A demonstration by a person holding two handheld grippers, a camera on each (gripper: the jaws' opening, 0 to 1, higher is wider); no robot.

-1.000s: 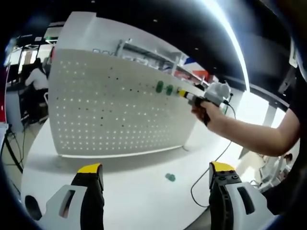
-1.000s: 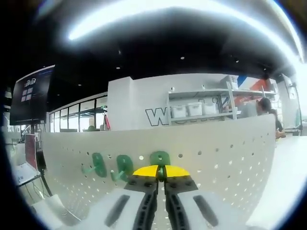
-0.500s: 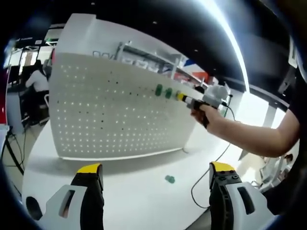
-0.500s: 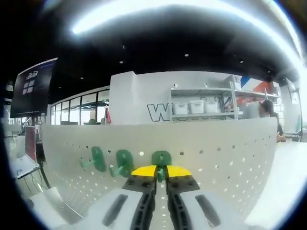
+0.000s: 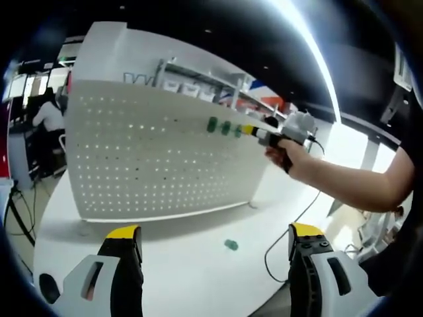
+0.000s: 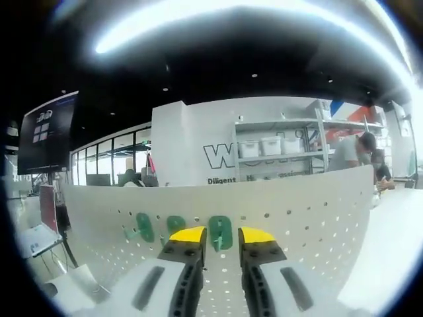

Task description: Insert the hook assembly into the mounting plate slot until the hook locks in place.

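Note:
A white pegboard mounting plate [image 5: 152, 158] stands upright on the white table [image 5: 192, 277]. Three green hooks hang in a row on it [image 6: 144, 226] [image 6: 176, 225] [image 6: 220, 231]. In the left gripper view they show near the board's upper right, the nearest hook [image 5: 238, 131] just off the tips of my right gripper [image 5: 250, 130]. My right gripper [image 6: 221, 236] is open, its jaws standing either side of the rightmost hook without holding it. A loose green hook [image 5: 230, 245] lies on the table. My left gripper [image 5: 215, 234] hangs wide open over the table, holding nothing.
A black cable [image 5: 277, 247] trails across the table's right side near its edge. A person sits at a desk [image 5: 47, 115] behind the board's left end. Shelves with white bins [image 6: 271, 146] and a dark screen [image 6: 46, 132] stand beyond the board.
My right gripper has opened and let go of the rightmost green hook, which stays on the pegboard. The left gripper has hardly moved.

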